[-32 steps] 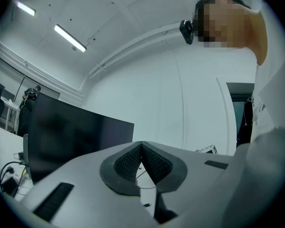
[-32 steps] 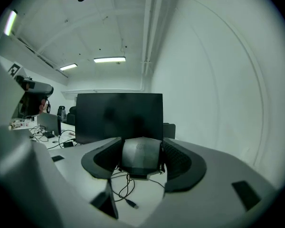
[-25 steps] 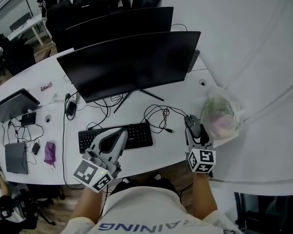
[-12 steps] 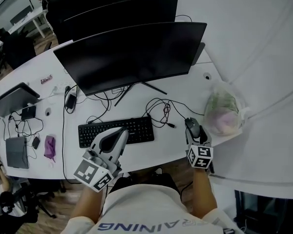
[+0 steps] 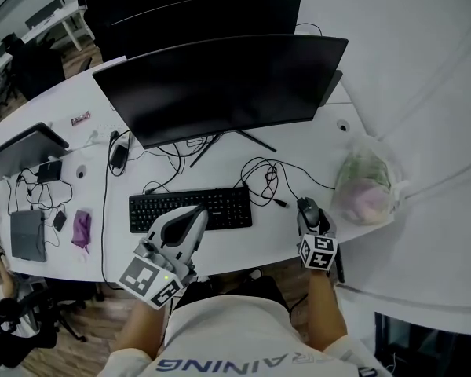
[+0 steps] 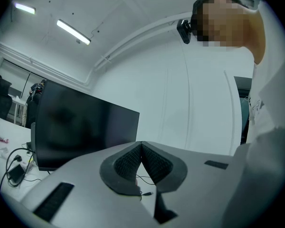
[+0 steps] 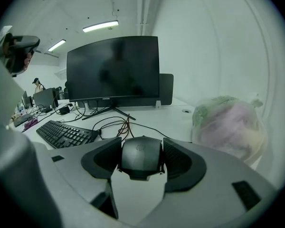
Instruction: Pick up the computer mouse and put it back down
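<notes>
Status of computer mouse [image 7: 141,156]?
— Clamped between wide-set jaws of right gripper [image 7: 141,141], low at desk [image 5: 271,246] near edge, right of keyboard [image 5: 190,208]. Pick-up looked done; release was left. Touchdown unclear.
— And left gripper [image 6: 141,144]?
— Jaws together, empty.

Office: long white desk [image 5: 318,149], curved monitors [image 5: 220,85], keyboard [image 5: 190,208], cables [image 5: 261,173], ceiling strip light [image 7: 100,26].

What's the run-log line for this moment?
right claw: shut on computer mouse | left claw: shut, empty | mouse position: between keyboard and plastic bag
</notes>
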`<move>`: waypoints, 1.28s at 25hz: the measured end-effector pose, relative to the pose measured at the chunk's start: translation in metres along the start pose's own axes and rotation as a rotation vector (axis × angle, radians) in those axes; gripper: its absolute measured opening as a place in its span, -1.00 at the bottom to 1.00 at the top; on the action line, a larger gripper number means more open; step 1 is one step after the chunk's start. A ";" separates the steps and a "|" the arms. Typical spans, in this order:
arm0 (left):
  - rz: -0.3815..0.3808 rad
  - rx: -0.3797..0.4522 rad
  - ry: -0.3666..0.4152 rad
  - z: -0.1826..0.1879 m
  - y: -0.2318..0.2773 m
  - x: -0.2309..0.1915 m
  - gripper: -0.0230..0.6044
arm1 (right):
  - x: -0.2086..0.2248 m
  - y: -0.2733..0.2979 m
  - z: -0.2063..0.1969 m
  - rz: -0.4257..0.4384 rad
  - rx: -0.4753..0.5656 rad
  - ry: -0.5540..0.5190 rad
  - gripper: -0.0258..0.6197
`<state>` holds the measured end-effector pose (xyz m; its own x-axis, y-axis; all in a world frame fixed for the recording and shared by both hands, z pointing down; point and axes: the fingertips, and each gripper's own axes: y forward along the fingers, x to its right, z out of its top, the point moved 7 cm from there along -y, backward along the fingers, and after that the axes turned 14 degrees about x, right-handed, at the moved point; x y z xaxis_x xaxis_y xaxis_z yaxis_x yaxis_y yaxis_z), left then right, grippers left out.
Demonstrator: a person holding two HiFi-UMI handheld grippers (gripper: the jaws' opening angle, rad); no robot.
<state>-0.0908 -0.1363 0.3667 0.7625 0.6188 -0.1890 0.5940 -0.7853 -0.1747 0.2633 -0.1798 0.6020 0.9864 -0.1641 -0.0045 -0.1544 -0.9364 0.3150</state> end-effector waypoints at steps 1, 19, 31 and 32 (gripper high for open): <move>0.003 -0.001 0.000 0.000 0.000 0.000 -0.90 | 0.000 0.001 -0.004 -0.001 -0.007 0.001 -0.03; 0.015 -0.027 0.000 -0.014 0.004 -0.004 -0.90 | 0.000 0.004 -0.044 0.008 -0.067 0.030 -0.03; 0.018 -0.038 -0.006 -0.017 0.004 -0.003 -0.90 | -0.007 0.005 -0.066 0.036 -0.165 0.011 -0.02; 0.018 -0.039 -0.007 -0.018 0.004 -0.003 -0.90 | -0.008 0.005 -0.067 0.038 -0.170 0.011 -0.02</move>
<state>-0.0862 -0.1414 0.3839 0.7715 0.6044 -0.1987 0.5896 -0.7966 -0.1335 0.2587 -0.1630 0.6672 0.9808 -0.1940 0.0208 -0.1809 -0.8637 0.4704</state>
